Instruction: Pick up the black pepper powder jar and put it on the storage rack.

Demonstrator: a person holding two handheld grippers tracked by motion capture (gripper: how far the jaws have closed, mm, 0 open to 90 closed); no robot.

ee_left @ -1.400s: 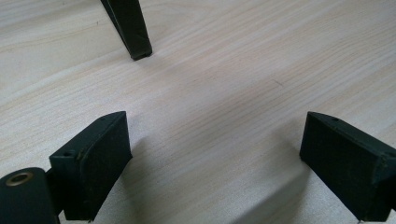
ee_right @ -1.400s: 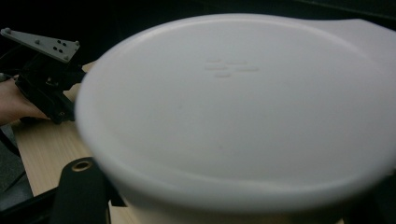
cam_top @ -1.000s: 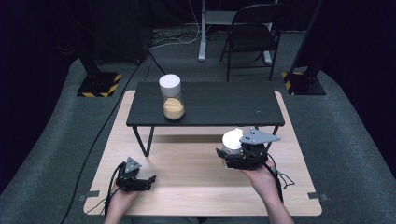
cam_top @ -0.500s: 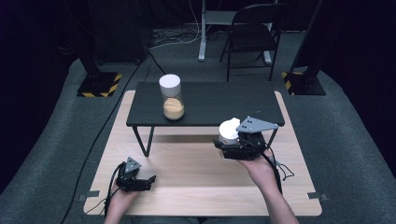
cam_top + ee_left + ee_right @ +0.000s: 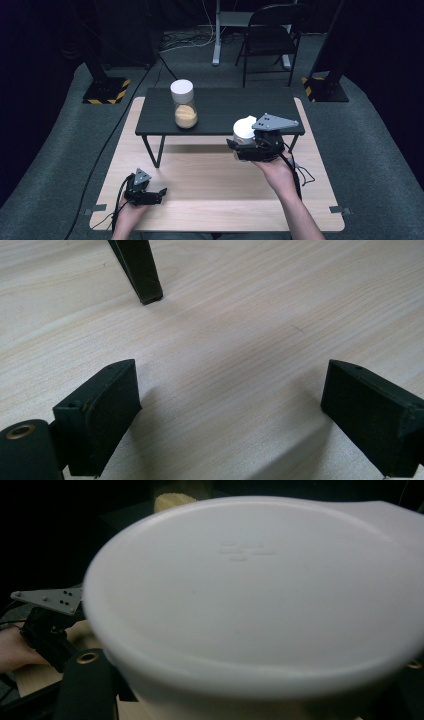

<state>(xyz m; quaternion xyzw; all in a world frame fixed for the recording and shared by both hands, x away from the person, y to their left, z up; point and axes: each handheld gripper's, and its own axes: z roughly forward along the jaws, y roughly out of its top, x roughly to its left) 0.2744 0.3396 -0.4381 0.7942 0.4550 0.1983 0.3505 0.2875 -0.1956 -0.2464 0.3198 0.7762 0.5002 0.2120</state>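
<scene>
At centre right of the high view the right gripper (image 5: 239,148) clenches a white-lidded jar (image 5: 245,129) beside the black shelf (image 5: 220,107), apparently carrying it up there, while the left gripper (image 5: 159,194) rests released at lower left.

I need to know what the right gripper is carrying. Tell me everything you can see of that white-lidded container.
The container has a round, smooth white lid, plastic by its look, with a faint embossed mark at its centre. The body below is mostly hidden. It stands roughly upright, clamped in the right gripper, held above the wooden board at the front edge of the small black table.
</scene>
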